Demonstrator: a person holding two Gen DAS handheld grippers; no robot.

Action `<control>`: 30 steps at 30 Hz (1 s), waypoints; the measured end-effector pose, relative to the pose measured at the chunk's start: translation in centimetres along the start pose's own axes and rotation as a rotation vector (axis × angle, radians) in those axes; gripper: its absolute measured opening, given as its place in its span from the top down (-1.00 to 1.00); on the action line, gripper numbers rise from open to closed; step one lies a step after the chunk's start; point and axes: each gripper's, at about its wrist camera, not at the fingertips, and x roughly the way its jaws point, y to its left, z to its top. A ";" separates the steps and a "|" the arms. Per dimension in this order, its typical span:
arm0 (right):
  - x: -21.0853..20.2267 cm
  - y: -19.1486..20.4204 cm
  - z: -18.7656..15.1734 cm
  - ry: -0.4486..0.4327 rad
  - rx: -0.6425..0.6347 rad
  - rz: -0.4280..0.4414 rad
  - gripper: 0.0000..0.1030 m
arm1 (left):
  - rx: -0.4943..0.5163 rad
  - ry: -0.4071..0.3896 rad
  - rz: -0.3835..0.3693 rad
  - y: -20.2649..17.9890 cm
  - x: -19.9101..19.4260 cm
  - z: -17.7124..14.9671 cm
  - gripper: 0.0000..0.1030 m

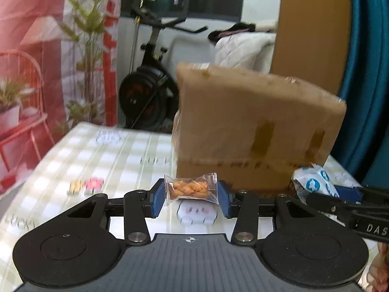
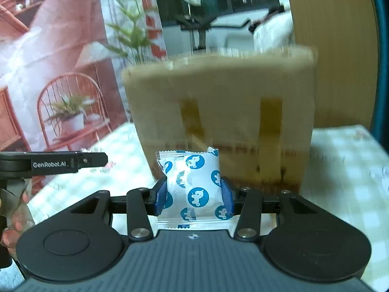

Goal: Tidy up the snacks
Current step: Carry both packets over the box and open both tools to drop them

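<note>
My left gripper [image 1: 190,198] is shut on a small clear packet of orange twisted snack [image 1: 190,188], held above the checked tablecloth. My right gripper [image 2: 194,196] is shut on a white packet with blue round logos [image 2: 193,185]; that packet also shows at the right of the left wrist view [image 1: 313,182]. A tall brown cardboard box [image 1: 255,131] stands on the table just beyond both grippers and fills the middle of the right wrist view [image 2: 218,121]. Its top opening is not visible from here.
The table has a pale green checked cloth [image 1: 97,155] with printed pictures. An exercise bike [image 1: 150,92] stands behind the table. A pink printed backdrop [image 1: 29,48] hangs at the left. A wooden panel [image 1: 311,24] rises behind the box. The left gripper's side arm [image 2: 56,163] crosses the right wrist view.
</note>
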 end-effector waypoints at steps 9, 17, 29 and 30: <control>-0.4 -1.6 7.7 -0.136 -0.020 -0.005 0.08 | 0.052 -0.138 -0.038 -1.8 0.8 7.1 0.07; 2.9 -4.1 14.4 -0.106 -0.035 -0.042 0.07 | 0.117 -0.176 -0.054 -4.2 4.3 12.5 0.07; 8.5 -8.1 15.9 -0.037 0.001 -0.124 0.07 | 0.104 -0.065 -0.067 -5.4 11.8 14.9 0.05; 8.7 -8.4 15.7 -0.030 0.000 -0.127 0.07 | 0.103 -0.053 -0.070 -5.5 12.2 14.7 0.05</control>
